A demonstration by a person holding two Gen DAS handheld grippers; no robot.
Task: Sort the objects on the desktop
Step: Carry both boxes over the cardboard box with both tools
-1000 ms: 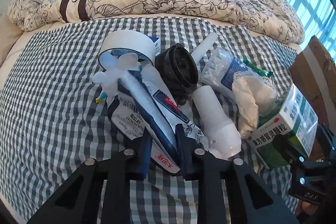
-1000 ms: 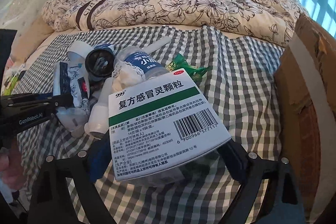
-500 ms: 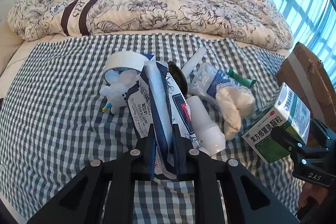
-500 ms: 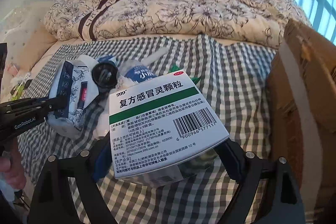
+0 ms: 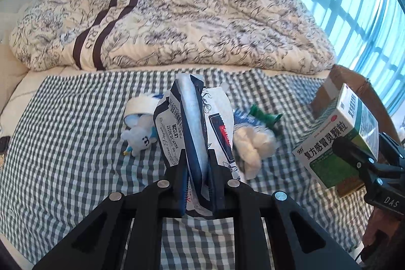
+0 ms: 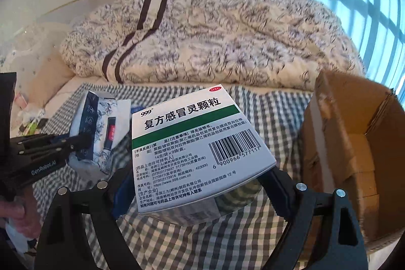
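A: Both grippers are loaded. My left gripper (image 5: 197, 184) has its jaws drawn narrow onto the tissue pack (image 5: 195, 133), which stands upright between them, long axis running up and away from the jaws. What about the right?

B: My right gripper (image 6: 197, 191) has its jaws spread wide and clamped on the flanks of the medicine box (image 6: 192, 143), printed face up, long axis crossing the jaws.

A: Where does the cardboard box (image 6: 354, 143) lie?

B: To the right of the right jaws and just beyond them, its open mouth tilted toward me. The right gripper is nearer it, so I judge the medicine box goes in first. The toy rabbit (image 5: 139, 136), tape roll (image 5: 138, 108) and gauze bundle (image 5: 253, 143) lie on the checked sheet (image 5: 63, 143) ahead of the left jaws.
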